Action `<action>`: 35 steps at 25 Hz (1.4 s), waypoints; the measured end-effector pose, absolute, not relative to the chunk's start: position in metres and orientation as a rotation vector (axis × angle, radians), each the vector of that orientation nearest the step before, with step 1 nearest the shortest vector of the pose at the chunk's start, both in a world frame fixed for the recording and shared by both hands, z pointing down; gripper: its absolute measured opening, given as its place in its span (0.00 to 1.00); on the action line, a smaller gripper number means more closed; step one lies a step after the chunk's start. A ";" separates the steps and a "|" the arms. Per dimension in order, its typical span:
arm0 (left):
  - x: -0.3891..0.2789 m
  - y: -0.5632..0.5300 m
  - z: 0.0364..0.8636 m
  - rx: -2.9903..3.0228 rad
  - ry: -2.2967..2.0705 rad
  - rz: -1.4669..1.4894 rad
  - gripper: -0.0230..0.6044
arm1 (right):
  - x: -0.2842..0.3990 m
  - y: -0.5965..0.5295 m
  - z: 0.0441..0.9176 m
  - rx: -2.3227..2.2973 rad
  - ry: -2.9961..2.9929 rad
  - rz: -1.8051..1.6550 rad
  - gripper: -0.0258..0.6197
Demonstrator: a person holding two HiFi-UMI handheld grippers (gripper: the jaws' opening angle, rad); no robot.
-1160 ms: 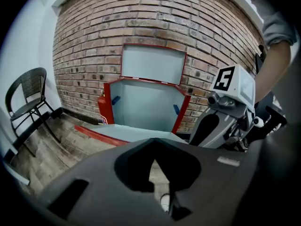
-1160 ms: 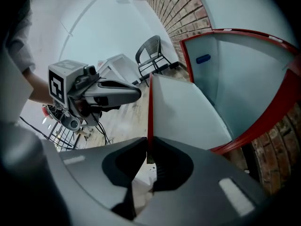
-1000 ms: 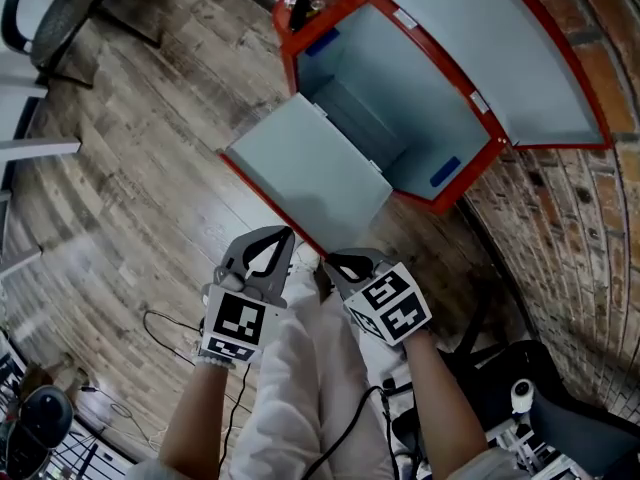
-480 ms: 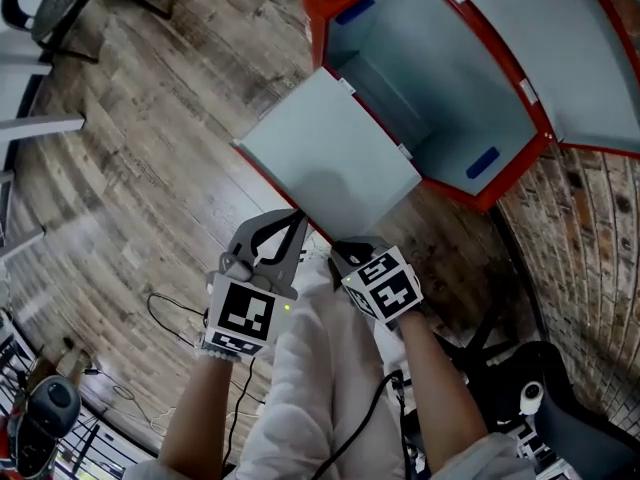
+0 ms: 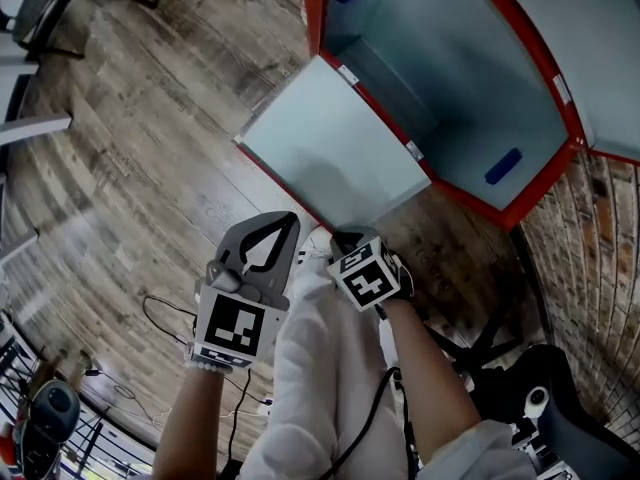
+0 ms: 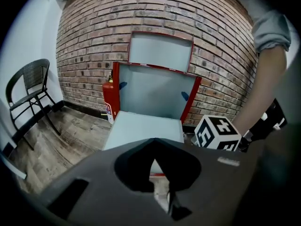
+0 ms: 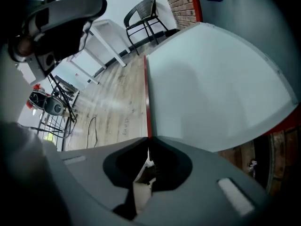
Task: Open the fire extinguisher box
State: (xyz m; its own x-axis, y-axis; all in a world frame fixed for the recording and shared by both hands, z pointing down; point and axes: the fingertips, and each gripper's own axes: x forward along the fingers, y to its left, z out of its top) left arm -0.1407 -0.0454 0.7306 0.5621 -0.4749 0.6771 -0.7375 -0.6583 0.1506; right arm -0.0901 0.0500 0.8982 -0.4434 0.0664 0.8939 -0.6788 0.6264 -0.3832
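Right gripper (image 5: 346, 238), its jaws just drawn closed, pinches the red-rimmed near corner of the pale front door (image 5: 330, 148), folded down from the red fire extinguisher box (image 5: 545, 190) standing open on the wooden floor (image 5: 150, 118) against the brick wall (image 5: 600, 268), while the left gripper (image 5: 283, 221) hovers beside it, closed and empty.

- The fire extinguisher box (image 5: 316, 18) had glossy red painted edges, seemingly metal, and a smooth, pale grey inside.
- Its door (image 5: 330, 153) was smooth, matt grey sheet.
- The floor (image 5: 130, 148) was grained wood plank.
- The wall (image 6: 94, 27) was rough brick.
- The left gripper (image 5: 290, 220) was matt grey plastic.
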 end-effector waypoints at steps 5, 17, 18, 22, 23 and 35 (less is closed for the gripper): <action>-0.135 -0.049 0.741 2.379 -0.983 0.833 0.04 | -0.082 0.043 0.930 0.566 -1.750 0.854 0.08; -0.132 -0.062 0.755 2.392 -0.998 0.835 0.04 | -0.071 0.029 0.974 0.601 -1.675 0.753 0.22; -0.132 -0.061 0.755 2.393 -0.997 0.838 0.04 | -0.072 0.030 0.973 0.593 -1.681 0.758 0.26; -0.127 -0.058 0.752 2.387 -0.995 0.841 0.04 | -0.070 0.031 0.969 0.595 -1.659 0.688 0.10; -0.126 -0.059 0.751 2.388 -0.996 0.834 0.04 | -0.069 0.030 0.968 0.594 -1.657 0.673 0.13; -0.119 -0.061 0.699 2.426 -1.006 0.812 0.04 | -0.035 -0.005 0.883 0.781 -1.766 0.661 0.05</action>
